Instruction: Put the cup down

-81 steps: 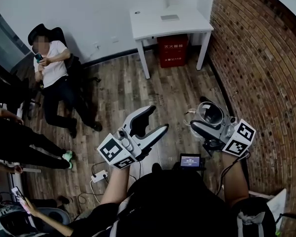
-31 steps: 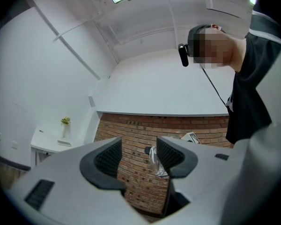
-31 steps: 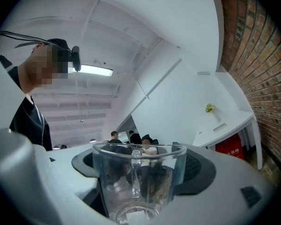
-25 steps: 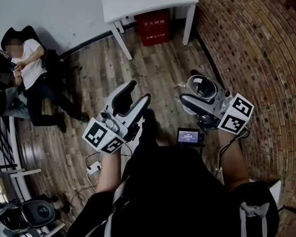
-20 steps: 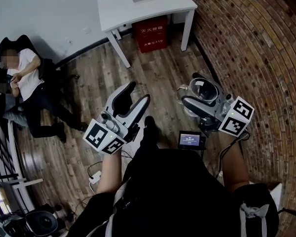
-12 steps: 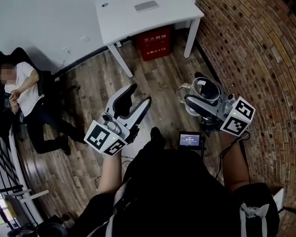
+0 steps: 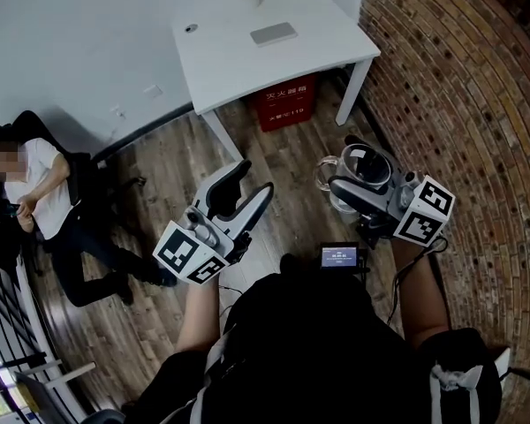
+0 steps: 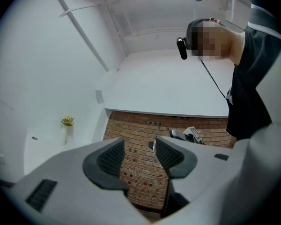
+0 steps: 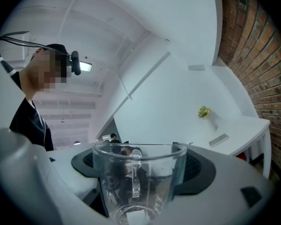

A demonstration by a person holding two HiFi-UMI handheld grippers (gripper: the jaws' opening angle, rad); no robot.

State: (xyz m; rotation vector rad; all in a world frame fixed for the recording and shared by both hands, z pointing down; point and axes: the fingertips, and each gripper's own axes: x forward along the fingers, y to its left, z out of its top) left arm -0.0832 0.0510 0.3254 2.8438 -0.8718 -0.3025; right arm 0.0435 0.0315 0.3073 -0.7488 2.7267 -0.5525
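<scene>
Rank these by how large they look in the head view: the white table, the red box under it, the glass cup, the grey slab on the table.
1. white table, clearly largest.
2. red box and glass cup: about alike. The cup is nearer the camera, so I leave them unranked.
3. grey slab, smallest.

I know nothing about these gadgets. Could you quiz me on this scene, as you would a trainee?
1. True or false: the left gripper is holding something.
2. The glass cup is: A on the floor; B between the right gripper's jaws; C on a chair.
3. What stands under the white table?
Key: 1 false, its jaws are apart and empty. 2 B. 3 a red box.
</scene>
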